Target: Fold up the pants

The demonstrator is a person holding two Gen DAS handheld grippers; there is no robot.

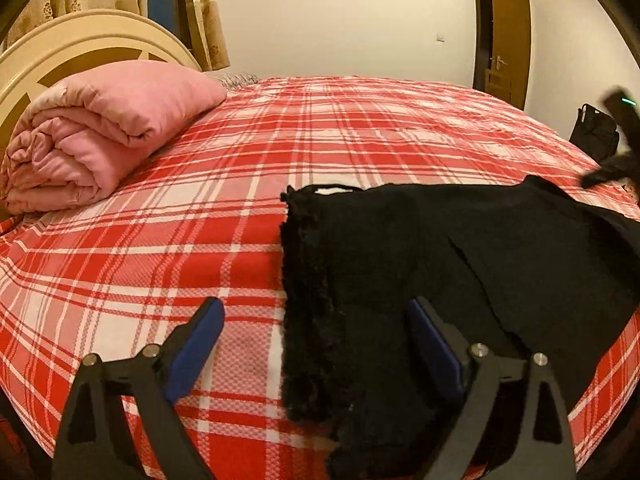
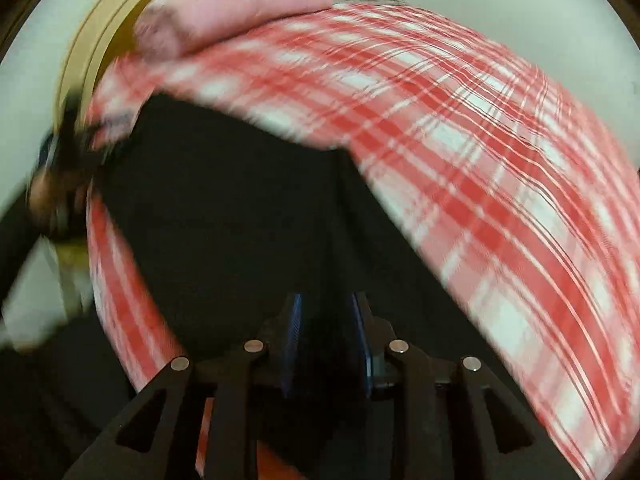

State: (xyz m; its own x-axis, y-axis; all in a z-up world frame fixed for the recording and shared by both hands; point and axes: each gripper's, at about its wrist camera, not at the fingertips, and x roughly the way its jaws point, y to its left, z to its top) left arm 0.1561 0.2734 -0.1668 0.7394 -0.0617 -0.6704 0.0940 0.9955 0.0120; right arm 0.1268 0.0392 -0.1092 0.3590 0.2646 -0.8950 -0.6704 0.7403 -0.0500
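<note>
We see the black pants (image 1: 460,264) folded on the red plaid bed (image 1: 168,240), lying from centre toward three o'clock in the left view. Our left gripper (image 1: 314,312) stands wide apart, holding nothing. Our right gripper (image 2: 326,312) hangs over the pants, jaws narrowly parted; the blur hides any grip. A pink quilt (image 1: 104,128) lies at ten o'clock.
</note>
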